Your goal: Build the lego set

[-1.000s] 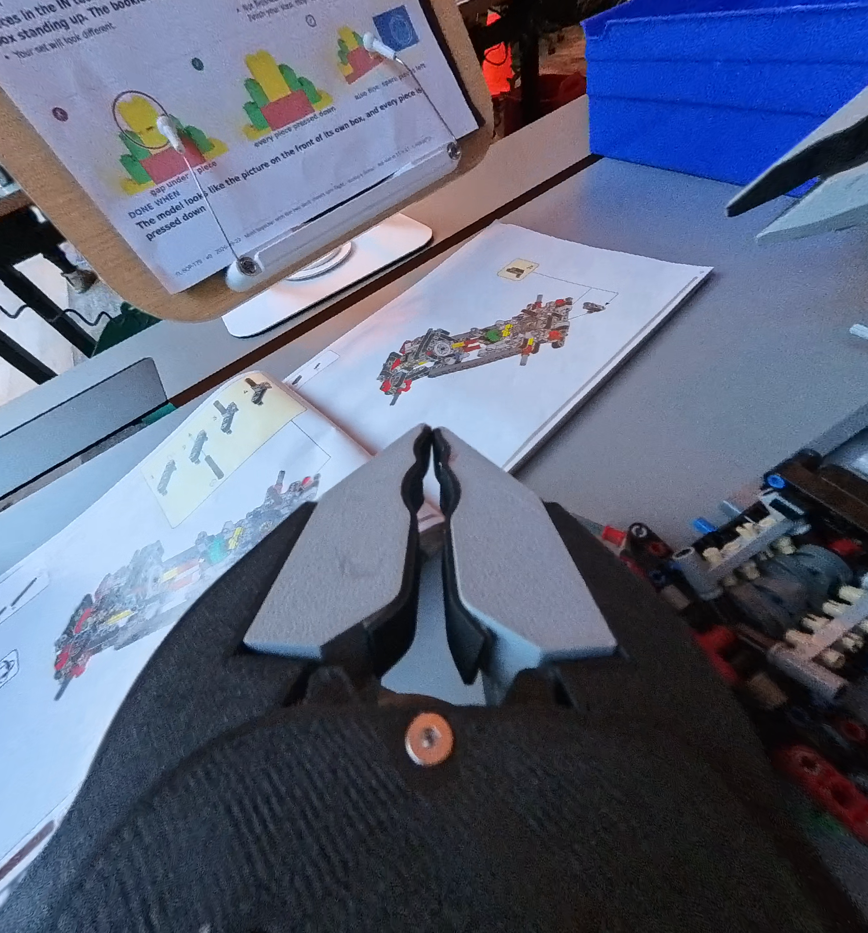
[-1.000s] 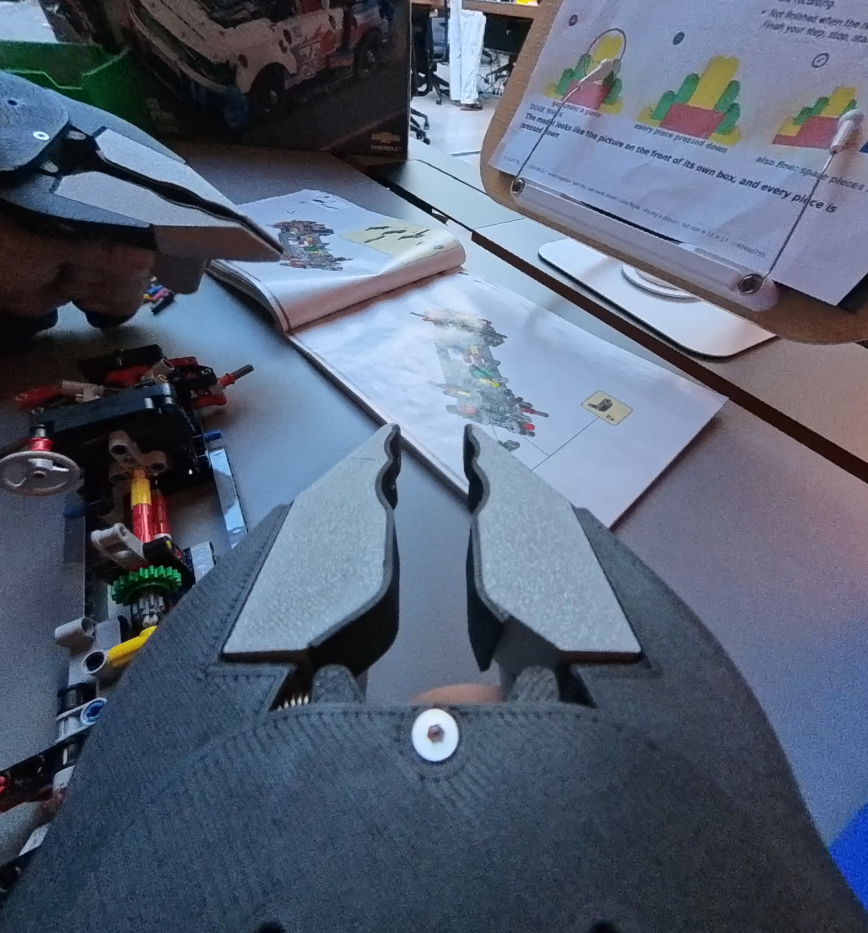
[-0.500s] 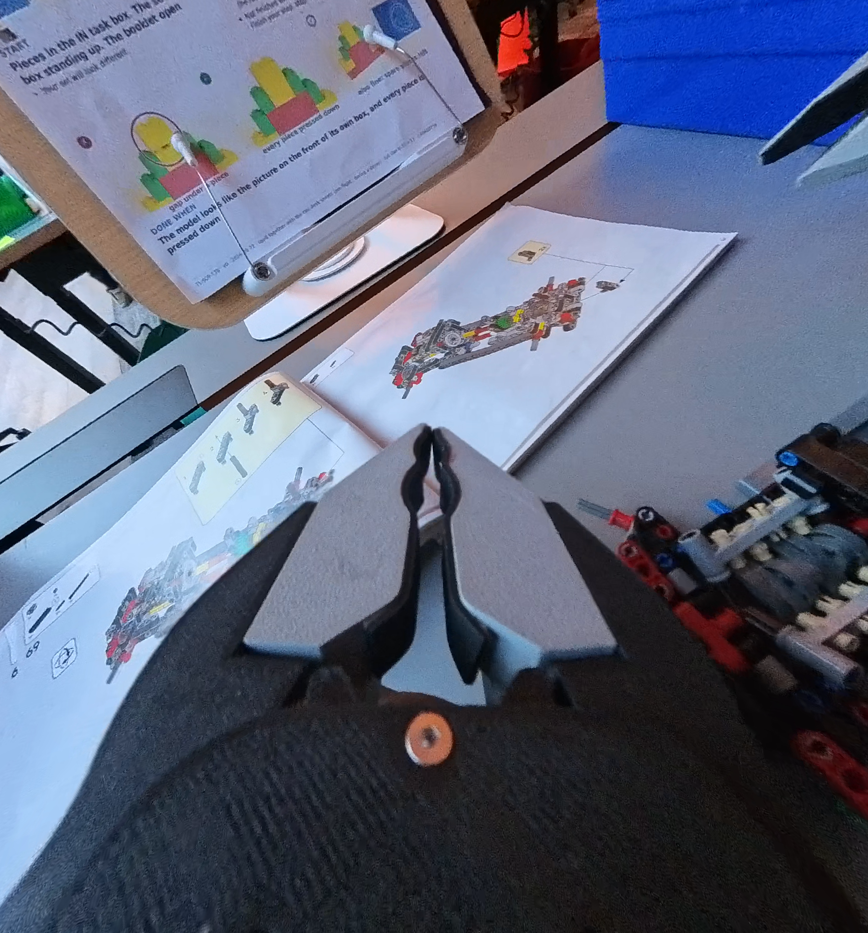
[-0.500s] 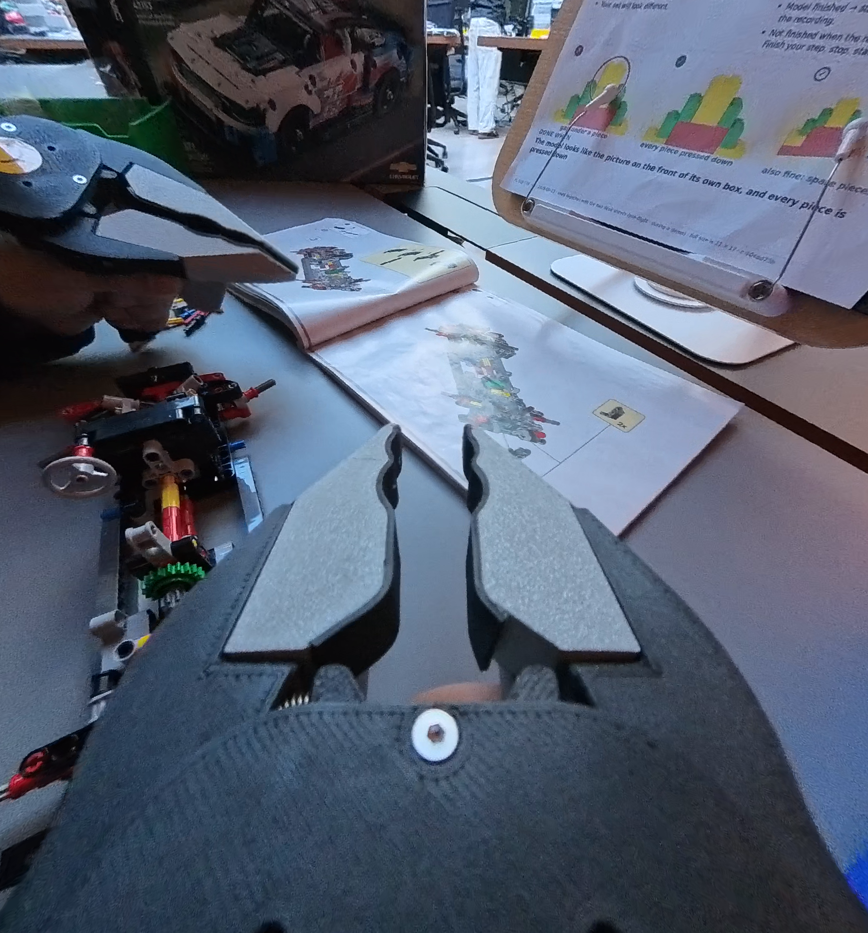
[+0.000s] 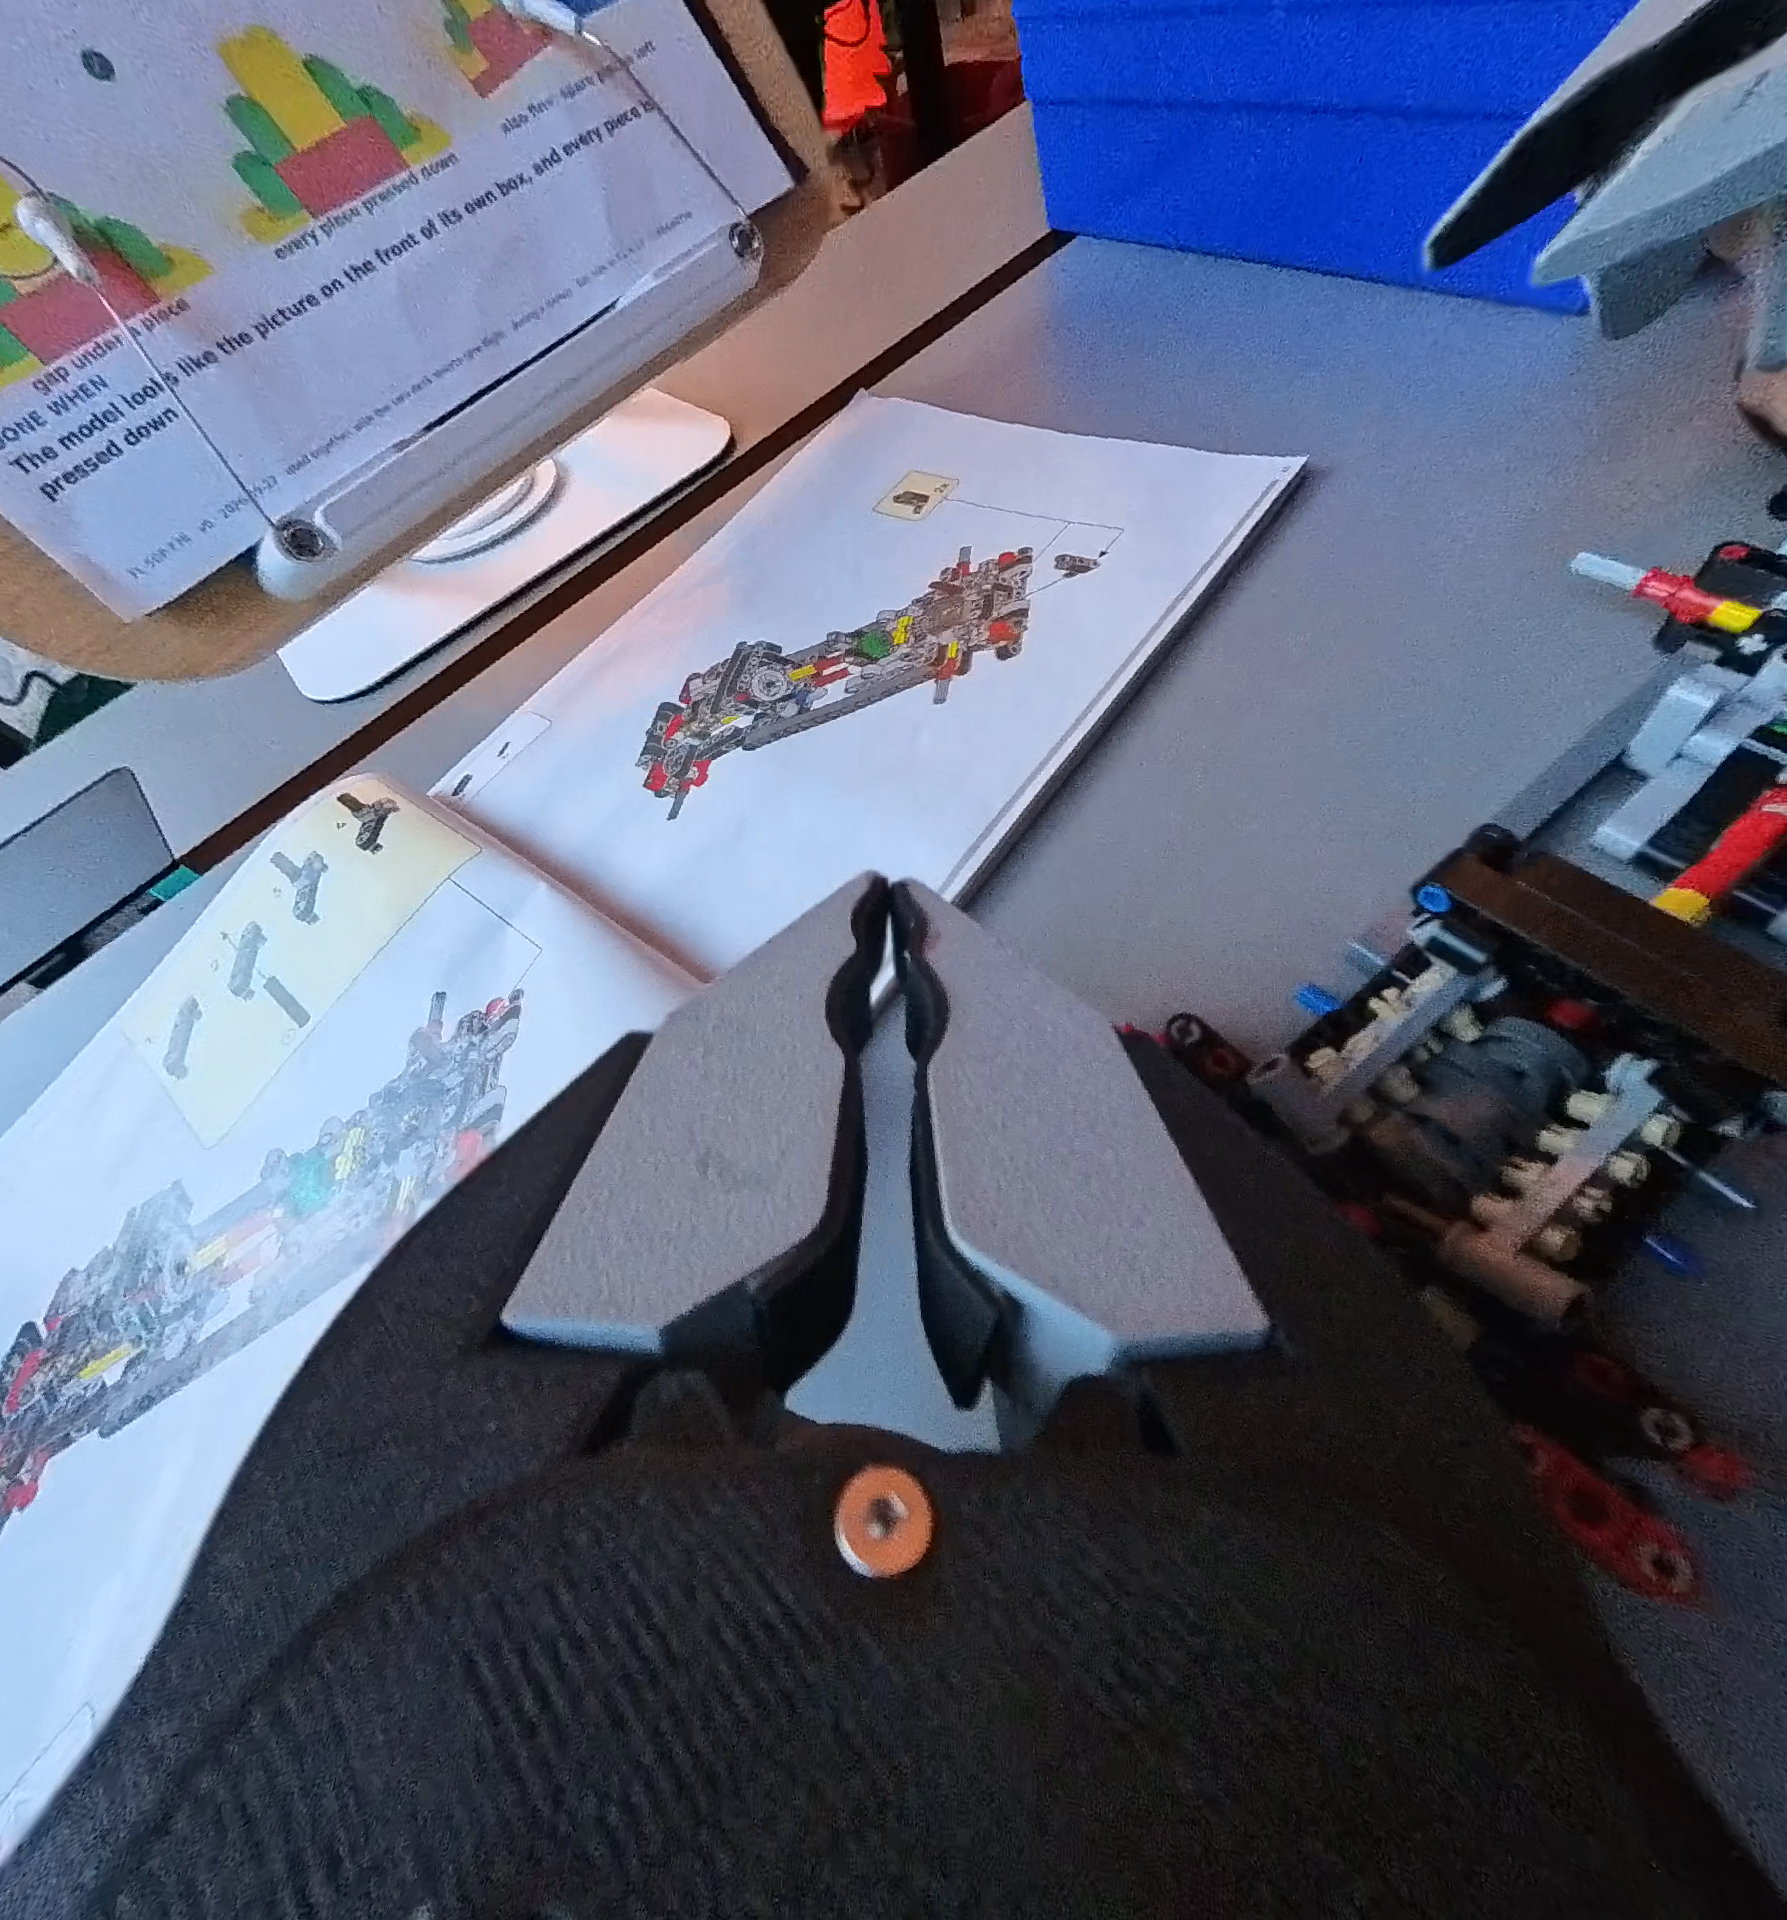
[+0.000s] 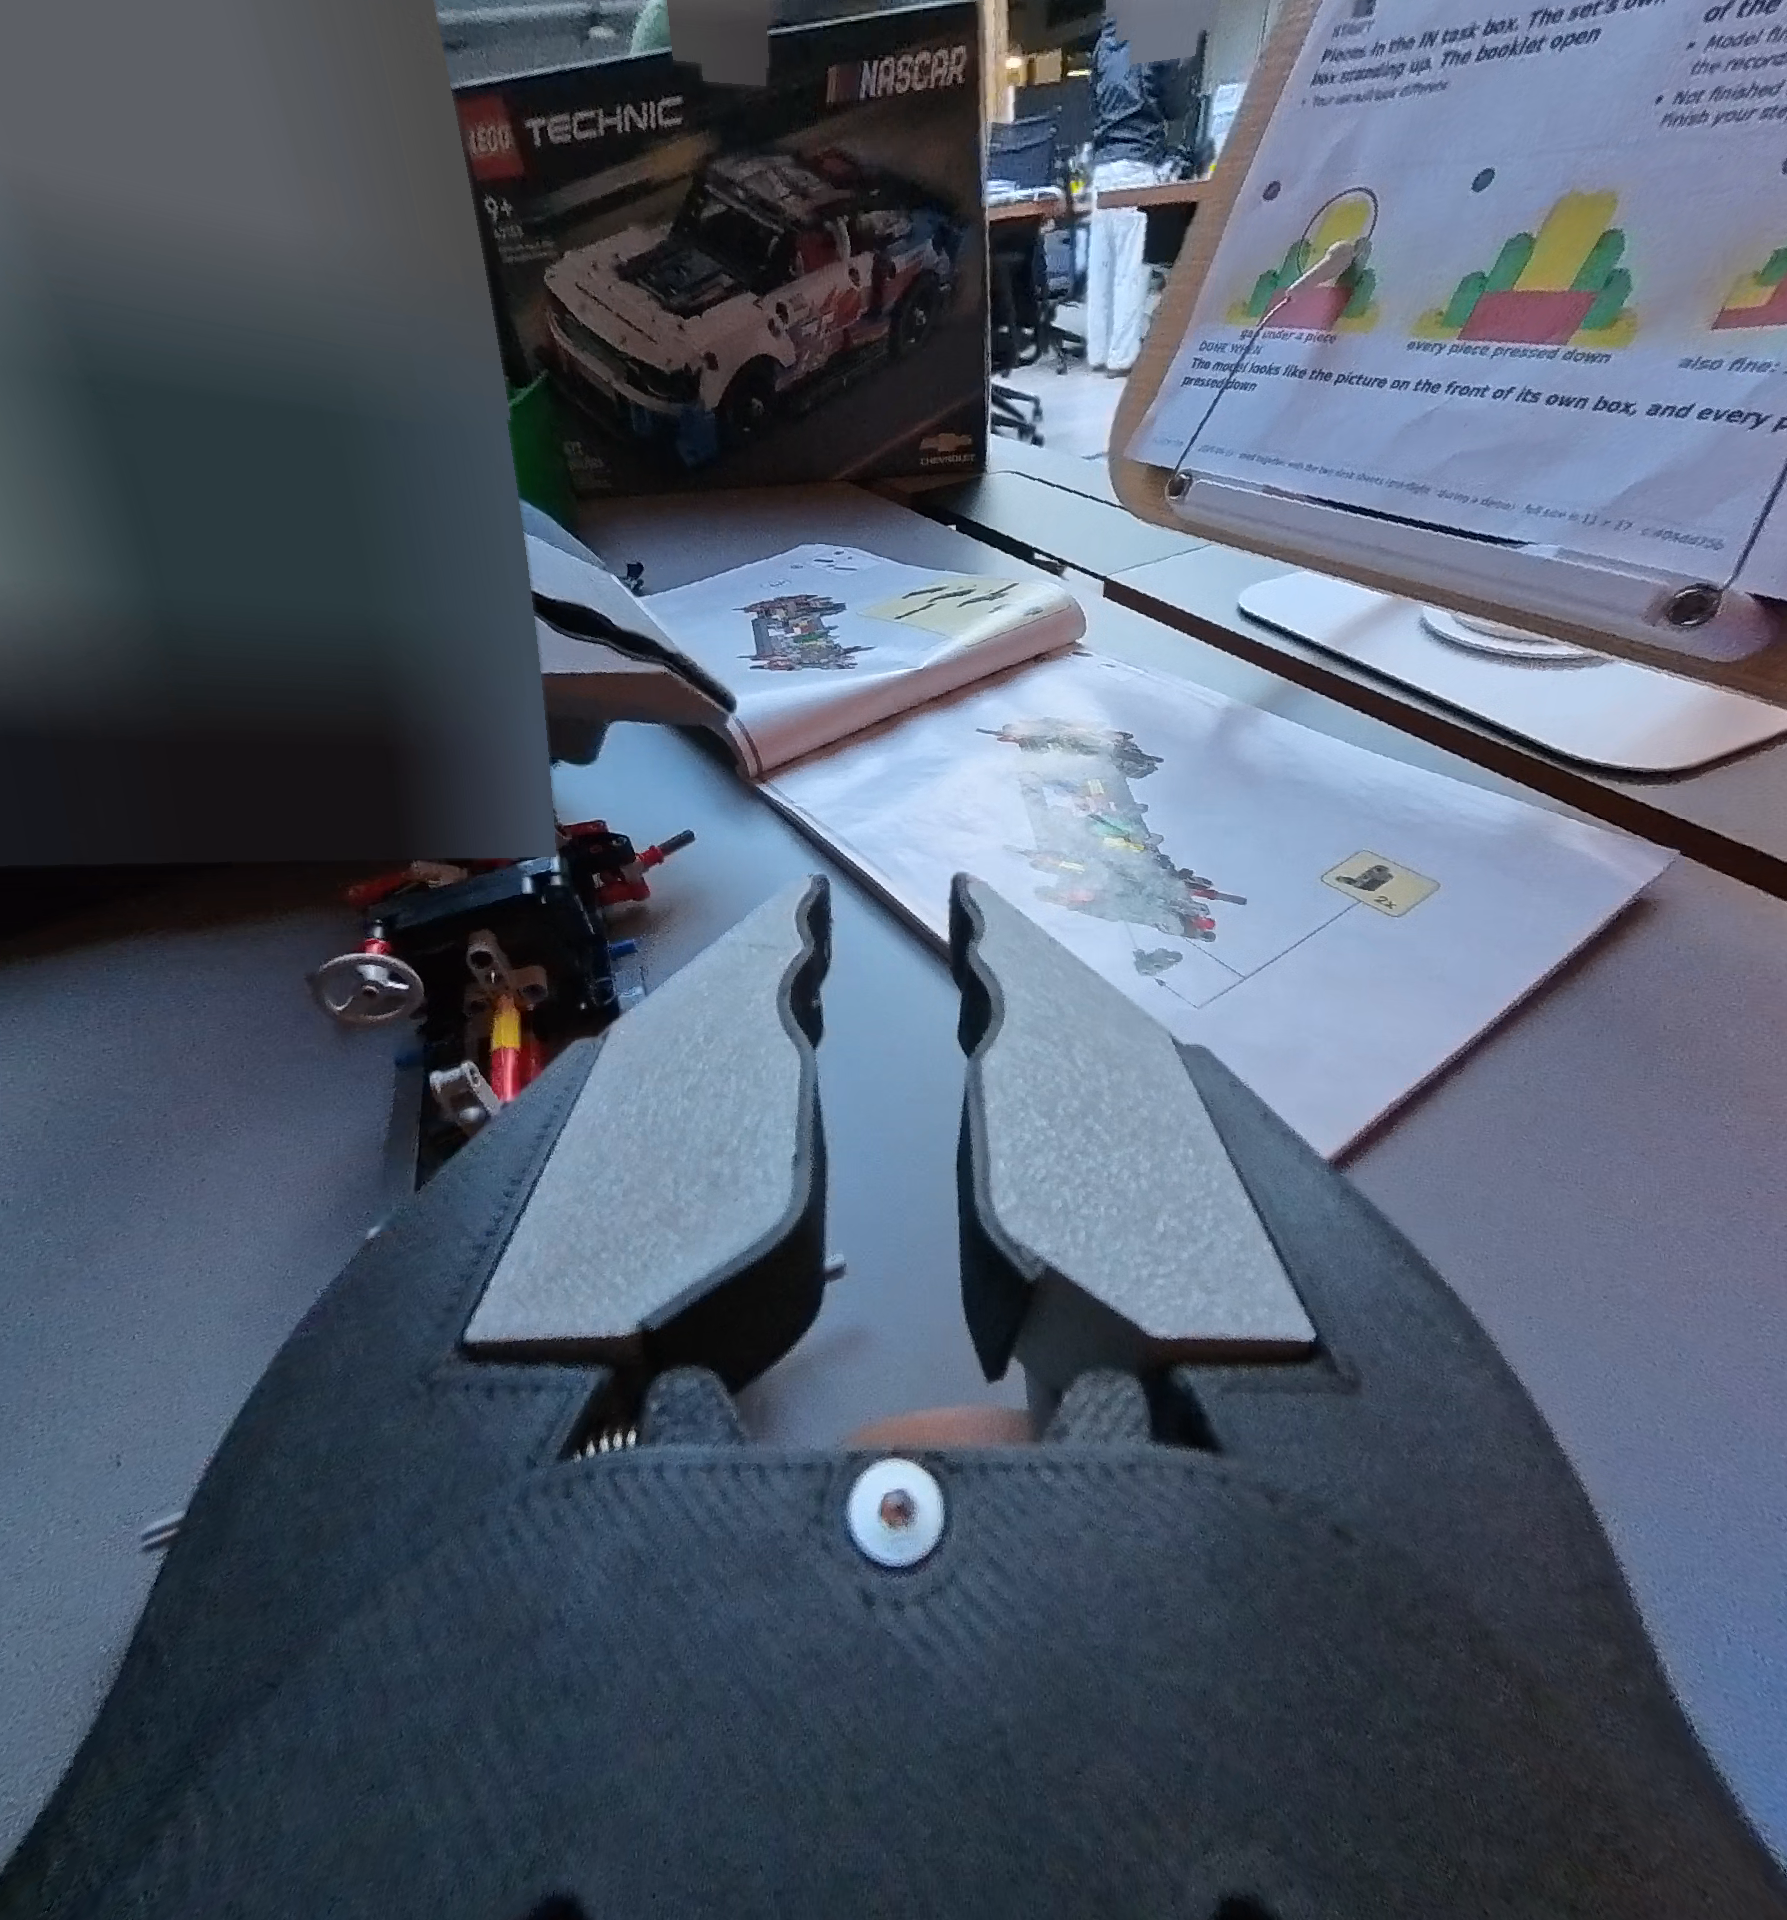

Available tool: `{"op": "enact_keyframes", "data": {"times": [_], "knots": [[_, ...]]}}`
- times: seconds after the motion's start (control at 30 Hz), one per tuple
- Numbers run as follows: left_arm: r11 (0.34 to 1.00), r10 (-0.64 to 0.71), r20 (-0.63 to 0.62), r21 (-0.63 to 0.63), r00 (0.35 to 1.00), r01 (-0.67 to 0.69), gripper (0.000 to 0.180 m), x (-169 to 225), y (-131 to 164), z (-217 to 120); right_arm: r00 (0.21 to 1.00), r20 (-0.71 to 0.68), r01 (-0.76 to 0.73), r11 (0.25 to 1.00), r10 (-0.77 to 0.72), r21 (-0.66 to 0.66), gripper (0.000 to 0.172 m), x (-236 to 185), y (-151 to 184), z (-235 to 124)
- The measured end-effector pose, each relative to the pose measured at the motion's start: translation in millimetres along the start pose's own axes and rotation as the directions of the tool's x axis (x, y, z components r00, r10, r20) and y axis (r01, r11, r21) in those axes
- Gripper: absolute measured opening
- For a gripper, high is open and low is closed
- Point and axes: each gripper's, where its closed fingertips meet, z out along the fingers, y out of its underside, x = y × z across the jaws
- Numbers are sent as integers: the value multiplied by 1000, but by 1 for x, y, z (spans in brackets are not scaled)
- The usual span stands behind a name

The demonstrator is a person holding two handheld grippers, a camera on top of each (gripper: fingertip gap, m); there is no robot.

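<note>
My left gripper [image 5: 889, 891] has its fingertips pressed together with nothing between them; it hangs over the near edge of the open instruction booklet [image 5: 868, 665]. My right gripper [image 6: 884, 909] stands narrowly open and empty above the grey table [image 6: 1595, 1351], just beside the same booklet. The half-built brick model [image 6: 494, 977] lies to its left. I judge the booklet lies flat, and the instruction sheet on its stand [image 6: 1491, 312] upright, for easy reading.
</note>
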Motion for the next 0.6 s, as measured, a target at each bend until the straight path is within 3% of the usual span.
{"op": "enact_keyframes", "data": {"times": [0.23, 0.6], "knots": [[998, -28, -31, 63, 999, 29, 0, 4, -15, -7, 998, 42, 46, 999, -47, 6, 14, -10, -1, 0], [993, 49, -59, 110, 997, -42, 0, 23, -30, -15, 994, 44, 100, 995, -99, -14, 13, -14, 1, 7]]}}
